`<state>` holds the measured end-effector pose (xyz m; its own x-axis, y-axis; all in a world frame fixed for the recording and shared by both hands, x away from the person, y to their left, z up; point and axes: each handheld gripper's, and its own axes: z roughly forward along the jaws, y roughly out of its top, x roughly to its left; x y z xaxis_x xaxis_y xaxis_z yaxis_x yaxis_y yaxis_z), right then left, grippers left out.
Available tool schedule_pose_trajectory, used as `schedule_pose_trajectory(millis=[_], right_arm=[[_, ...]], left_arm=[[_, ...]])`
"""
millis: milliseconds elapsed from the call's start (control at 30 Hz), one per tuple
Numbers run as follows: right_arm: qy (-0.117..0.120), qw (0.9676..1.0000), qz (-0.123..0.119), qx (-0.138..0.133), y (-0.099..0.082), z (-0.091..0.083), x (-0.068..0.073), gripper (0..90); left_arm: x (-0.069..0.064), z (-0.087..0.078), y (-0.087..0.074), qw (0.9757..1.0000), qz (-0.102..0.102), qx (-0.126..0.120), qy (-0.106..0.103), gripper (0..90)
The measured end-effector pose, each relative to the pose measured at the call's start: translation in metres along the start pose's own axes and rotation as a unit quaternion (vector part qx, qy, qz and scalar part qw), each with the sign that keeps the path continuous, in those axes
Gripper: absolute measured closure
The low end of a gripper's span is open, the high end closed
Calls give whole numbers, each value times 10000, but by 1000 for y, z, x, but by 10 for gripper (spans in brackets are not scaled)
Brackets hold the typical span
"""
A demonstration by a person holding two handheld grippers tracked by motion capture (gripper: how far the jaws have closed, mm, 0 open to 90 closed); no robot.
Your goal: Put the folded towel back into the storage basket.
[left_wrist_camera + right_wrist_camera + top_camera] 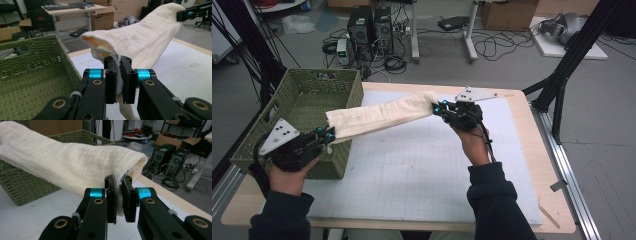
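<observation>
A folded cream cloth (382, 115) hangs stretched in the air between both grippers, above the white mat. My left gripper (328, 135) is shut on its left end, beside the green basket's near right corner. In the left gripper view the cloth (140, 40) runs away from the pinching jaws, my left gripper (118, 62) holding a bunched corner. My right gripper (438, 108) is shut on the cloth's right end, higher and farther back. In the right gripper view the cloth (62, 162) stretches off to the left from my right gripper (118, 181).
A green woven basket (302, 90) stands on the table's left side, its inside bare. A white gridded mat (422, 170) covers the wooden table (557, 200). Beyond the table lie computer towers (369, 25), cables and cardboard boxes on the floor.
</observation>
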<state>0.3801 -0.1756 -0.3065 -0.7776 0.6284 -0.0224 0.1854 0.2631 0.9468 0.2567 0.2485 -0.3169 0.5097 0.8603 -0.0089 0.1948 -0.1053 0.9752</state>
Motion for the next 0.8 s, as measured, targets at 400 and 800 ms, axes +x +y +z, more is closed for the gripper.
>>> schedule_pose_trajectory(millis=[400,800], right_arm=[[223,9996,-157,-16,32,54,9,842],[366,9989,-304,29,57,99,23,843]], left_arm=[[19,-29,-5,9994,-79,-74,338,835],[32,-52,-8,9980,-129,-162,602,834]])
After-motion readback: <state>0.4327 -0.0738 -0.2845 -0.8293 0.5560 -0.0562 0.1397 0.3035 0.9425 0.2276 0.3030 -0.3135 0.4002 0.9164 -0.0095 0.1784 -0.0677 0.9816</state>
